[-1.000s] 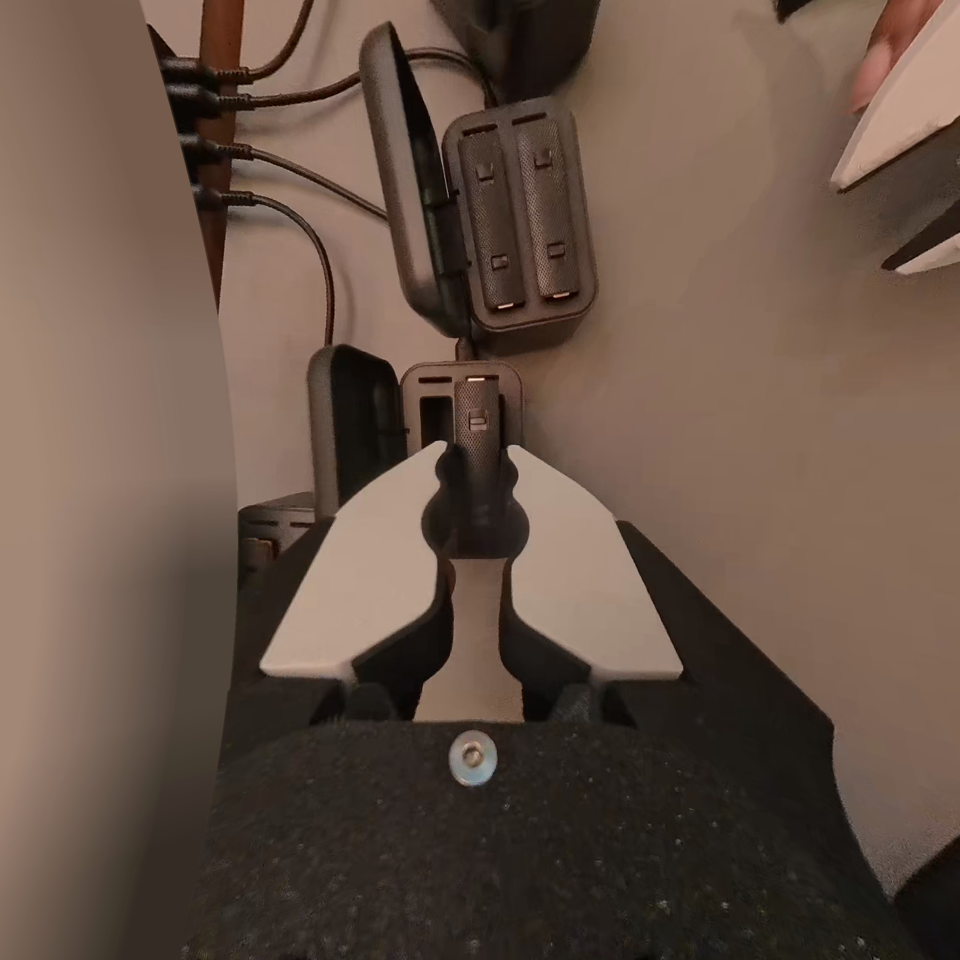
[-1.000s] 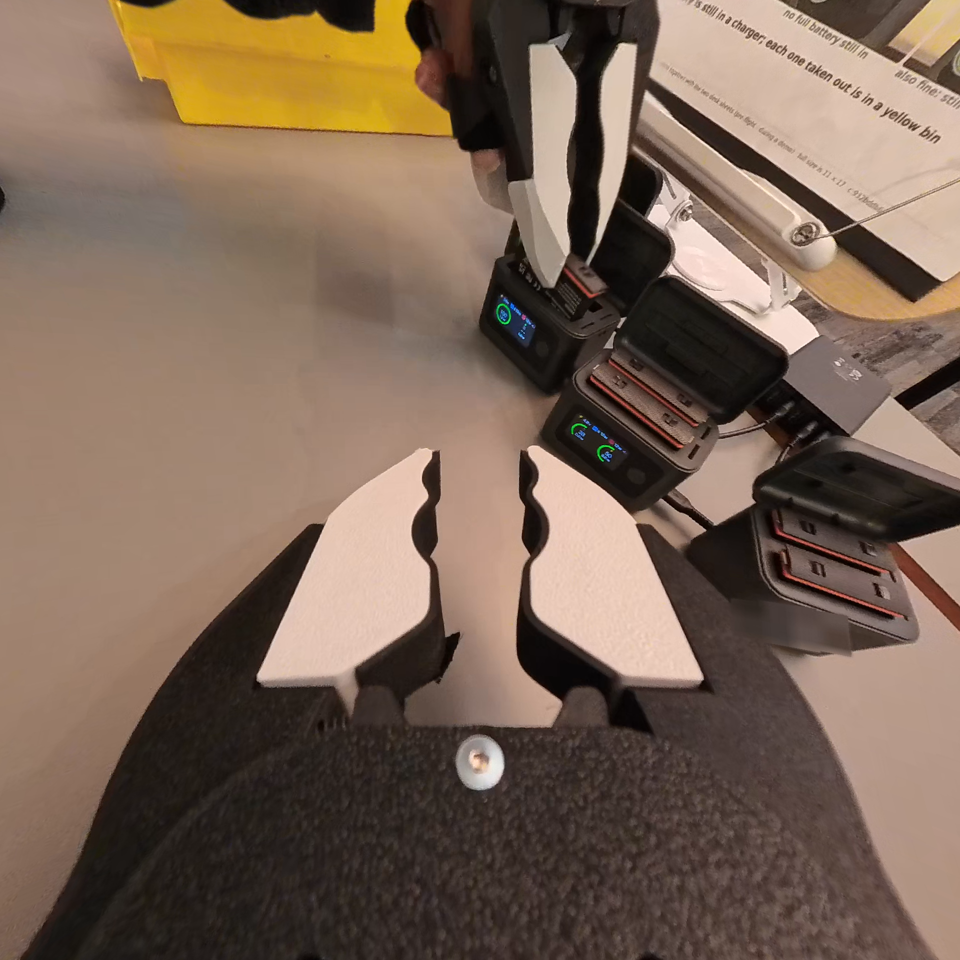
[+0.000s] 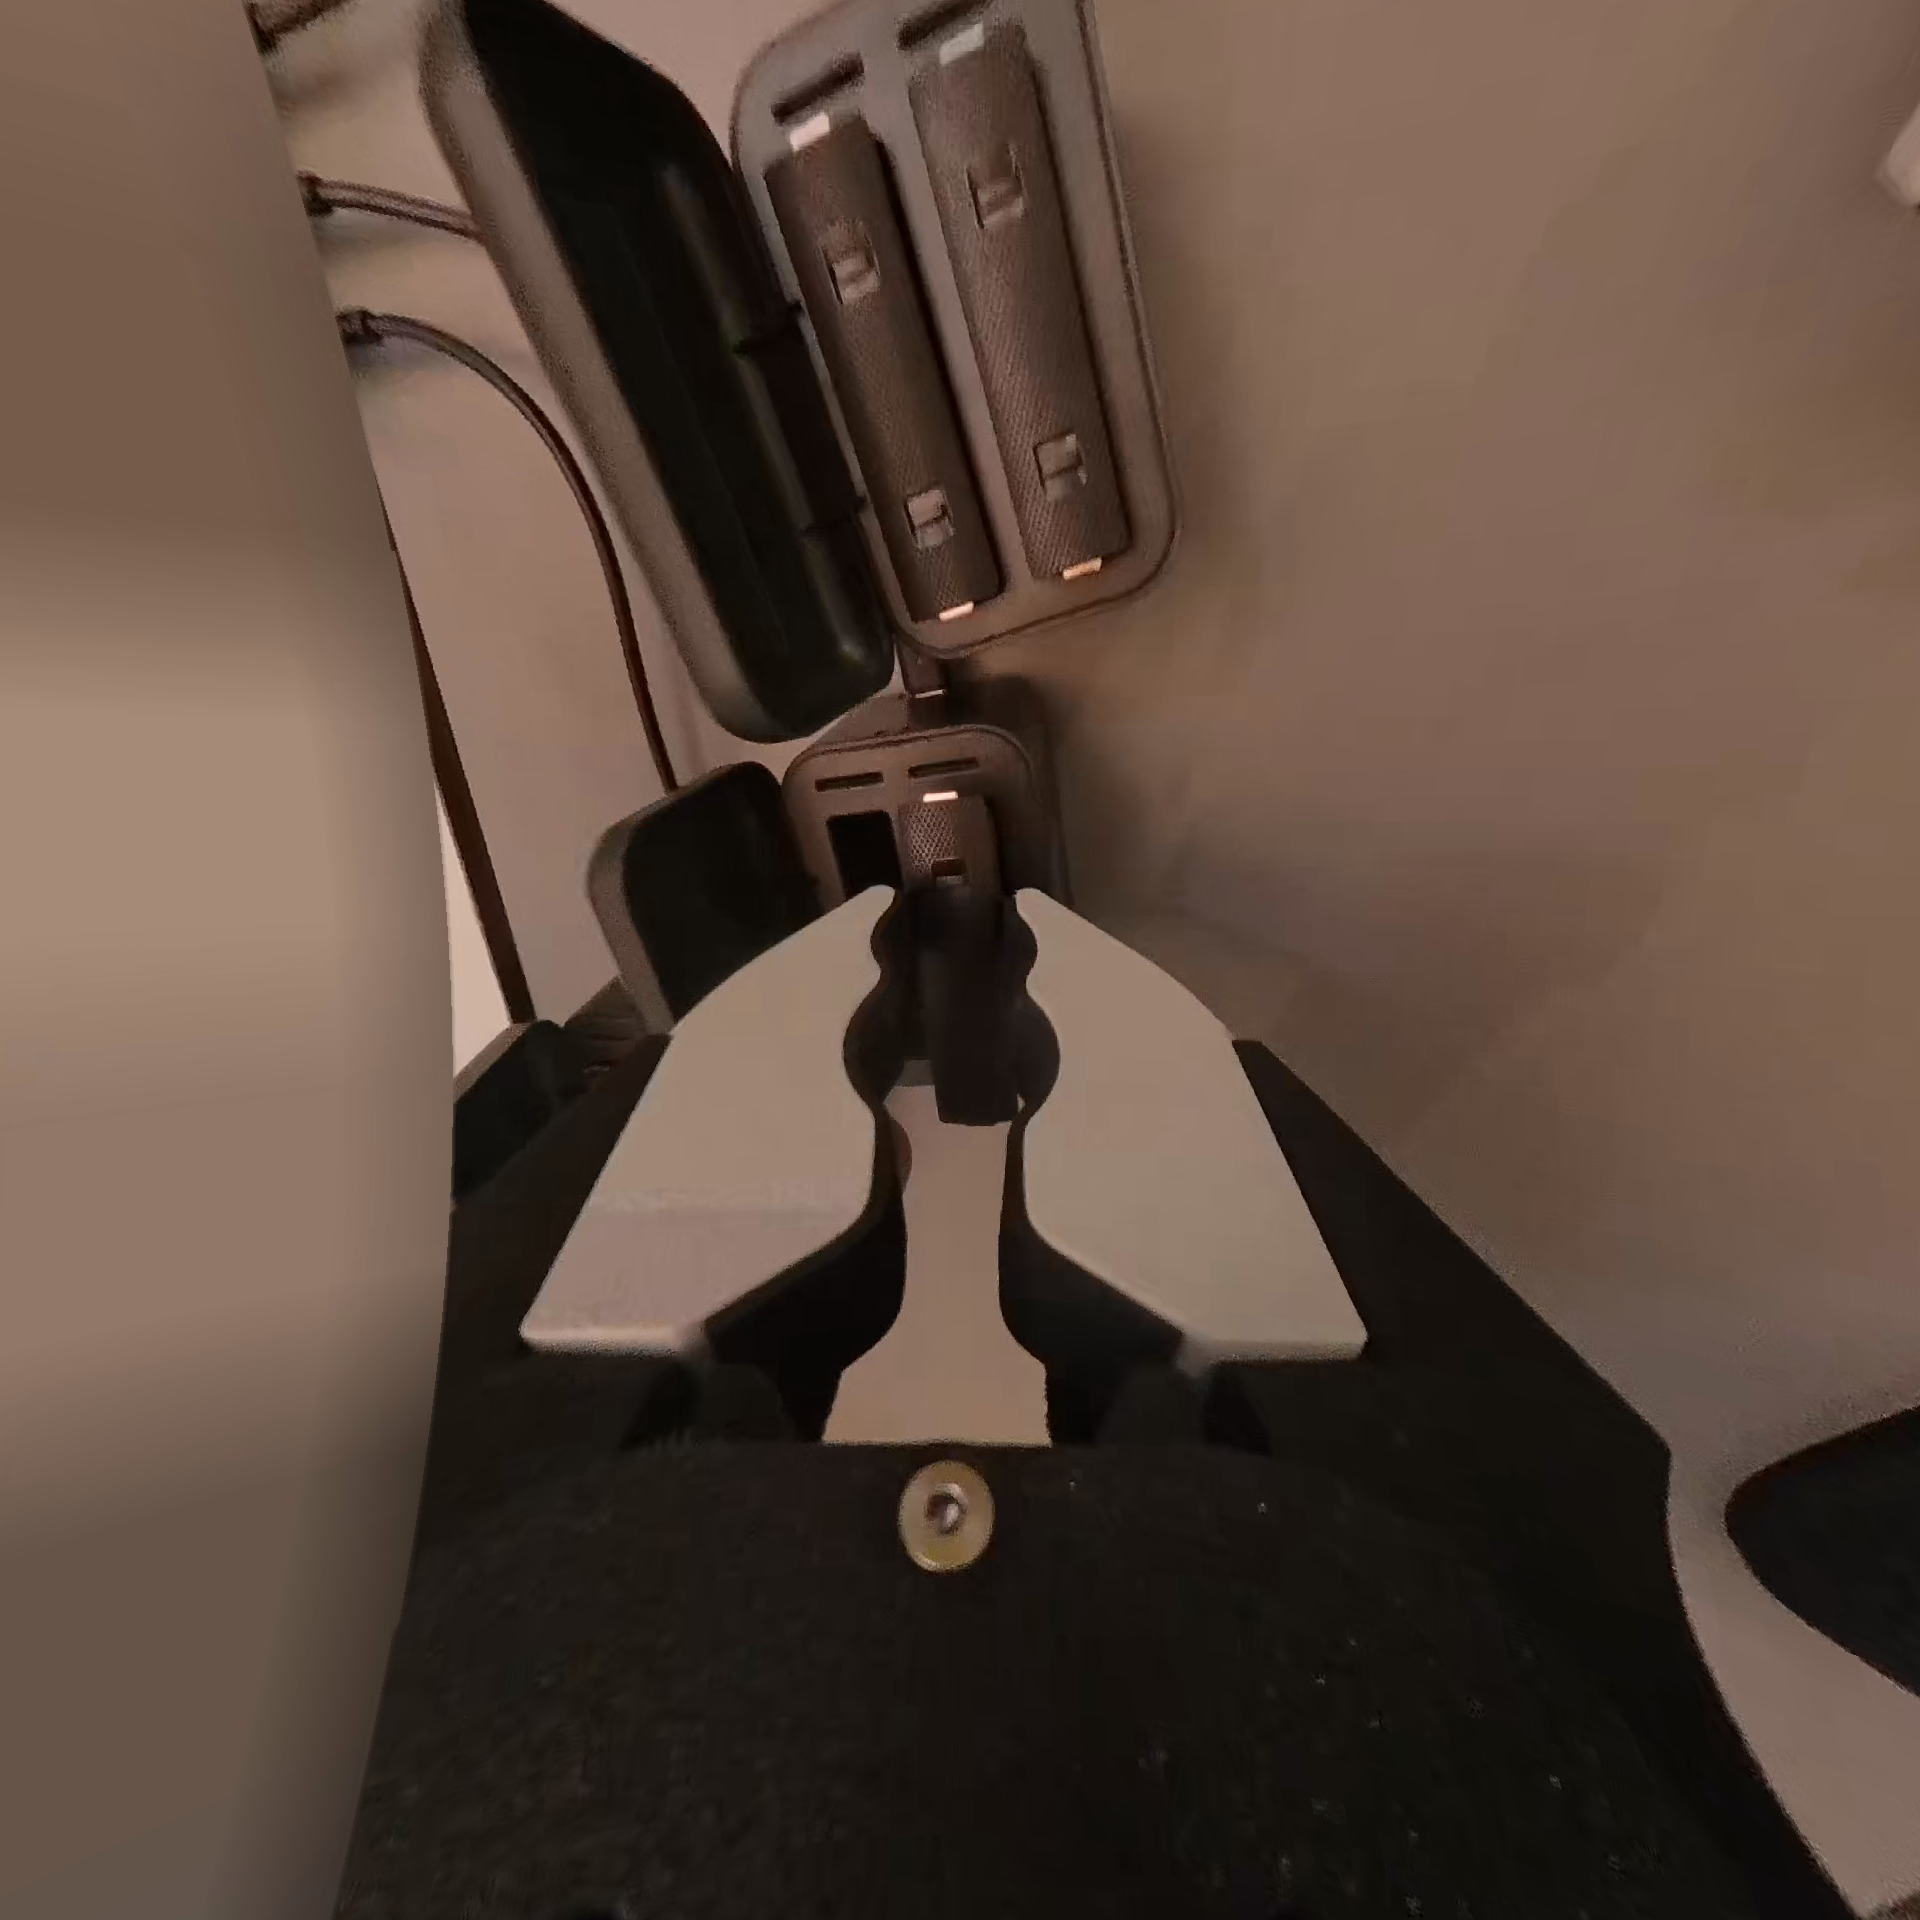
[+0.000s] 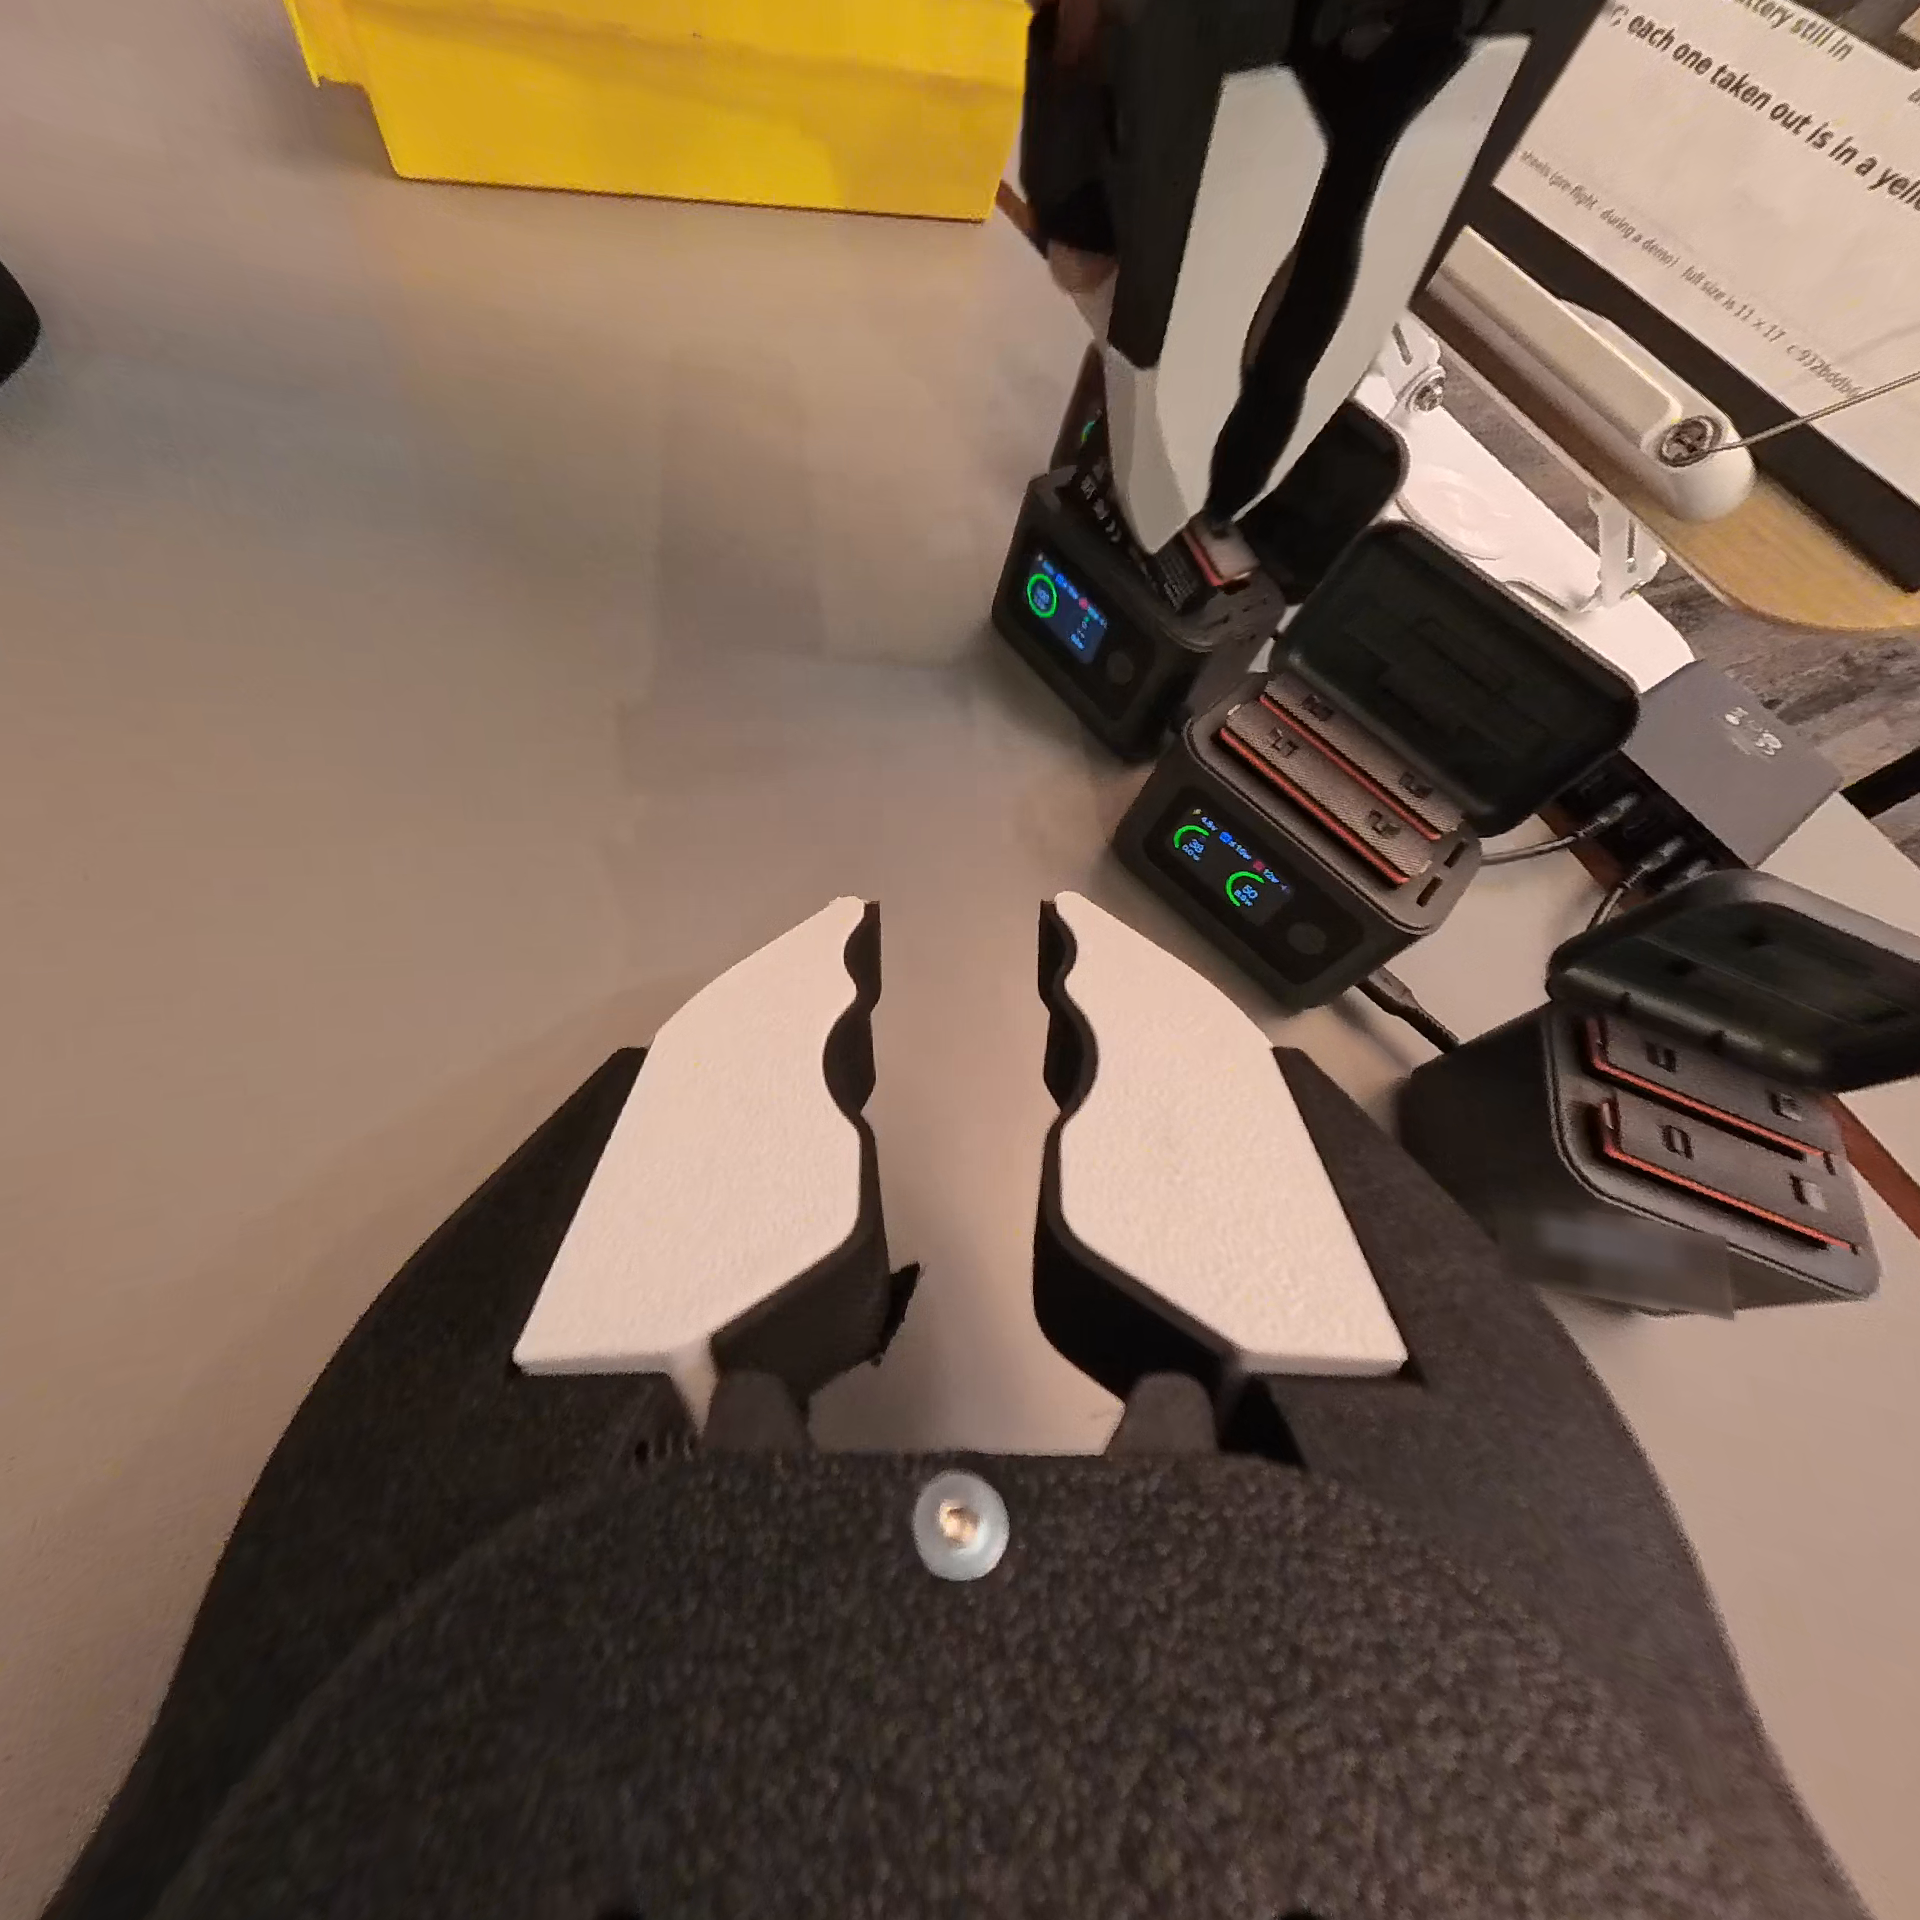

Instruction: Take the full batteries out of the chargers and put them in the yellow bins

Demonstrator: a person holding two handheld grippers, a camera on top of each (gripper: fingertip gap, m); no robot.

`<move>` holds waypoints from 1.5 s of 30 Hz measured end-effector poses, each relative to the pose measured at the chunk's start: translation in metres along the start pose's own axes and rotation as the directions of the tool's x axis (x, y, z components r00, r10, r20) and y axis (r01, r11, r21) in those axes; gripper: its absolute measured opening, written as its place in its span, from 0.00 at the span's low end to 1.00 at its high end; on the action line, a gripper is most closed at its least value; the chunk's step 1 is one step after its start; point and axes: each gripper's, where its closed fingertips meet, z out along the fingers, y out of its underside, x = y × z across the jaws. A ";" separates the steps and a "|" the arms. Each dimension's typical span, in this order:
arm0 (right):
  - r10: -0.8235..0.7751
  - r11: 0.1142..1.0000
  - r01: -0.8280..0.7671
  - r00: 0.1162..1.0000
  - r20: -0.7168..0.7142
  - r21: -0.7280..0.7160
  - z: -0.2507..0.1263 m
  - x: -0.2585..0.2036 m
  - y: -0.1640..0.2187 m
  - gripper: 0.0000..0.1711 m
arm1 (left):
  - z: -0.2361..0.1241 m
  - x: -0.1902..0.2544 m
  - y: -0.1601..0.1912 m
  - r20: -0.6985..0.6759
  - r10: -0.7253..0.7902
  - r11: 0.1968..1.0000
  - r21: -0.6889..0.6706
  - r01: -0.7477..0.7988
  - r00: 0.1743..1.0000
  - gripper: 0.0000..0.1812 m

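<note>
My left gripper (image 3: 951, 914) and right gripper (image 4: 958, 914) look alike: broad white fingers (image 4: 727, 1122) with wavy black inner edges, seated in a grainy black housing, a single silver screw (image 4: 958, 1524) centred just behind them.

printed poster (image 4: 1704, 156), lit charger screens (image 4: 1231, 868), wording not repeated

Black chargers (image 4: 1101, 644) with green-ringed screens, red-edged textured grey batteries (image 4: 1340, 774), a plain yellow bin (image 4: 675, 94).
</note>
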 end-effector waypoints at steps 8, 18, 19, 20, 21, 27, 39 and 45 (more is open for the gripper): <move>-0.006 1.000 0.006 1.000 0.009 0.002 -0.002 -0.001 -0.001 0.17 | -0.009 -0.007 -0.006 -0.093 -0.110 0.920 0.366 0.137 0.990 0.09; -0.007 1.000 0.008 1.000 0.015 -0.010 0.000 -0.002 0.002 0.17 | 0.005 -0.004 -0.005 -0.047 -0.089 0.919 0.382 0.101 0.995 0.10; -0.008 1.000 0.008 1.000 0.016 -0.010 -0.001 -0.002 0.002 0.17 | 0.004 -0.004 -0.006 -0.041 -0.084 0.920 0.380 0.093 0.996 0.11; -0.007 1.000 0.007 1.000 0.016 -0.010 -0.001 -0.002 0.002 0.17 | 0.001 -0.003 -0.008 -0.041 -0.080 0.922 0.377 0.090 0.996 0.12; -0.006 1.000 0.006 1.000 0.017 -0.010 -0.001 -0.002 0.002 0.17 | 0.000 -0.002 -0.008 -0.037 -0.073 0.926 0.368 0.082 0.997 0.12; -0.011 1.000 0.011 1.000 0.020 -0.015 -0.001 -0.003 0.003 0.17 | -0.005 -0.008 -0.007 0.034 -0.062 0.949 0.313 0.048 0.997 0.05; -0.014 1.000 0.014 1.000 0.025 -0.018 0.001 -0.004 0.003 0.17 | 0.002 -0.005 0.002 -0.002 -0.106 0.961 0.257 0.103 0.994 0.00; -0.013 1.000 0.013 1.000 0.025 -0.016 0.001 -0.004 0.001 0.17 | 0.002 -0.005 0.003 0.026 -0.097 0.963 0.255 0.088 0.995 0.01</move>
